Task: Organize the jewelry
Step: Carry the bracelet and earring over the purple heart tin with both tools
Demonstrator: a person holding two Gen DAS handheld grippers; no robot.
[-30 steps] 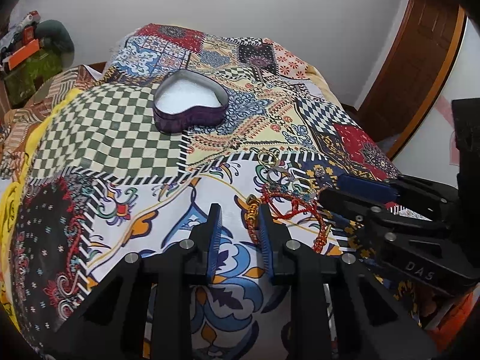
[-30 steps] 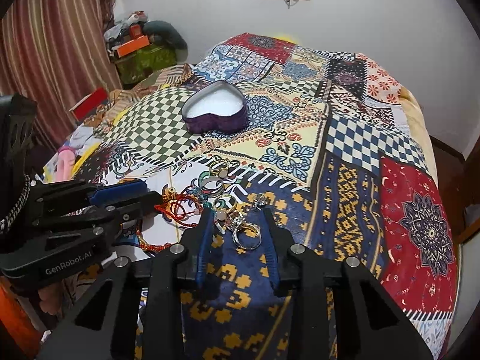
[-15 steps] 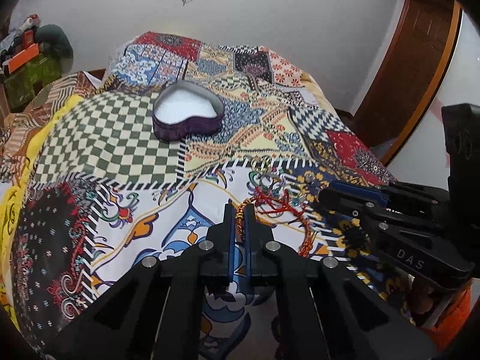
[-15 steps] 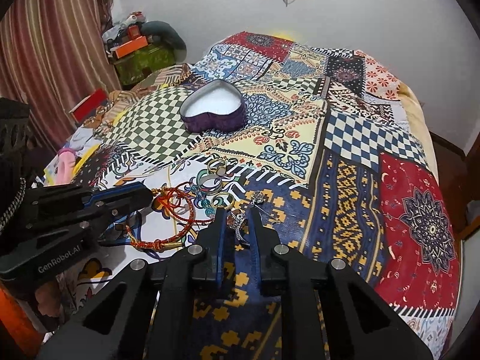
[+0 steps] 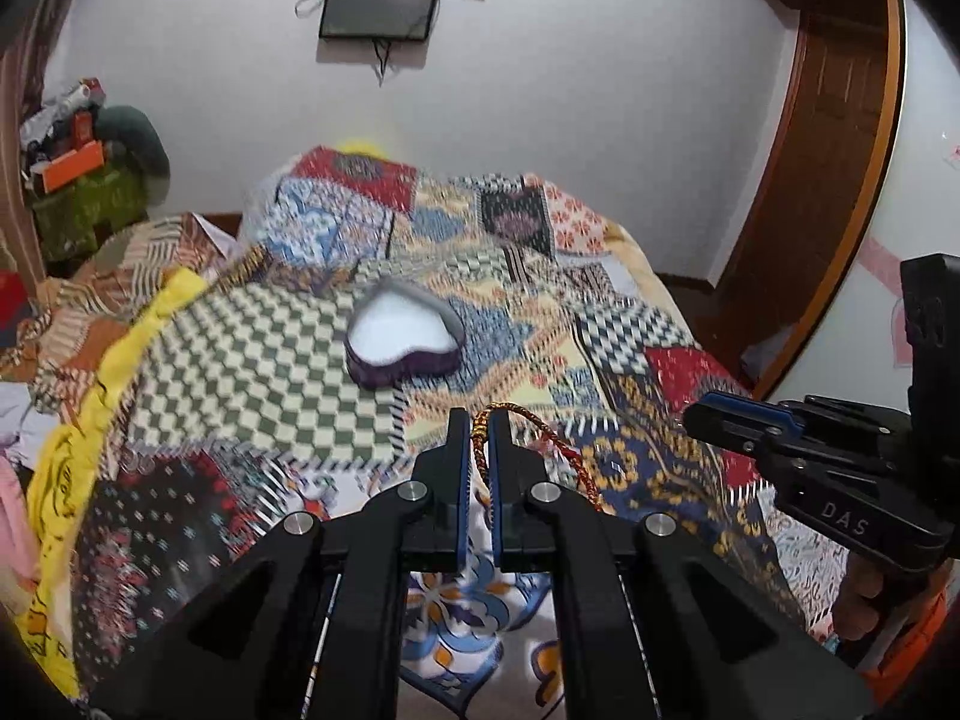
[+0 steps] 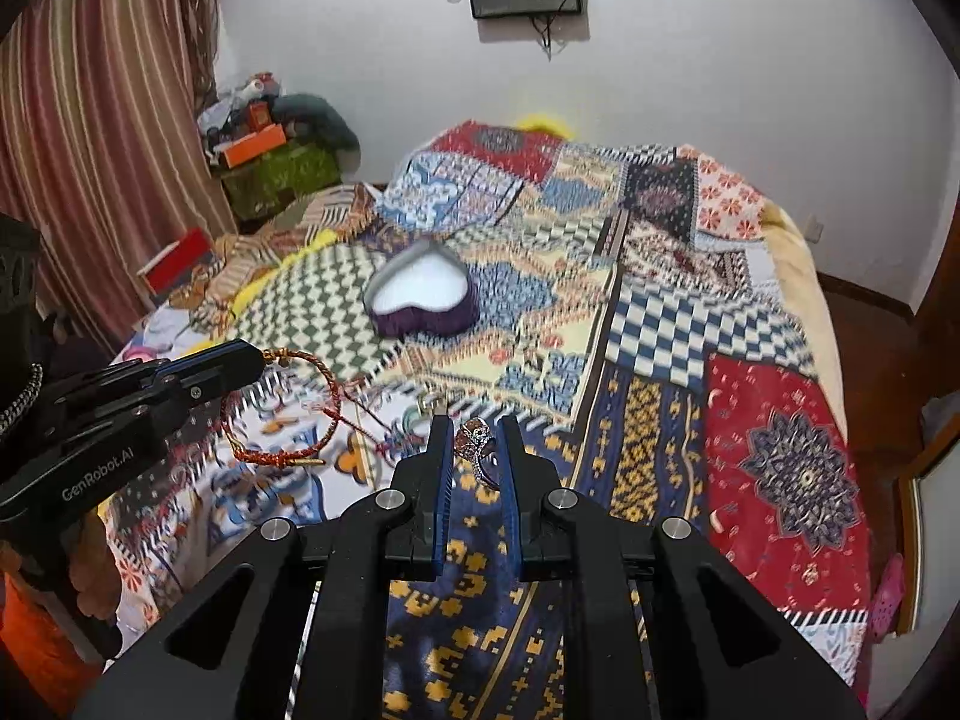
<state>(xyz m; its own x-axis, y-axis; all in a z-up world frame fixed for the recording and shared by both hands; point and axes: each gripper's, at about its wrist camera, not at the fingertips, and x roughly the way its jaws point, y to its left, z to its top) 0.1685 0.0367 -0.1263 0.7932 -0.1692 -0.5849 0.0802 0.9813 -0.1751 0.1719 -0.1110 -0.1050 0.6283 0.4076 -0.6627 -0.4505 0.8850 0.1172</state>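
My left gripper [image 5: 479, 420] is shut on a red and gold cord bracelet [image 5: 555, 444] and holds it above the bed; in the right wrist view the bracelet [image 6: 321, 402] hangs from the left gripper [image 6: 255, 357]. My right gripper [image 6: 475, 426] is shut on a silver ring [image 6: 477, 441] with a stone, lifted off the quilt; it shows in the left wrist view [image 5: 696, 414]. A purple heart-shaped box [image 5: 405, 339] with a white inside lies open on the quilt ahead, also in the right wrist view [image 6: 423, 294].
A patchwork quilt [image 6: 690, 330] covers the bed. More jewelry [image 6: 414, 414] lies blurred on it near the grippers. Clutter [image 5: 78, 174] stands beyond the bed's left side, striped curtains [image 6: 102, 138] hang at the left, and a wooden door [image 5: 834, 150] is at the right.
Both grippers shut on their pieces and lifted them off the quilt, rising and tilting up so that more of the wall shows. The heart box has not moved.
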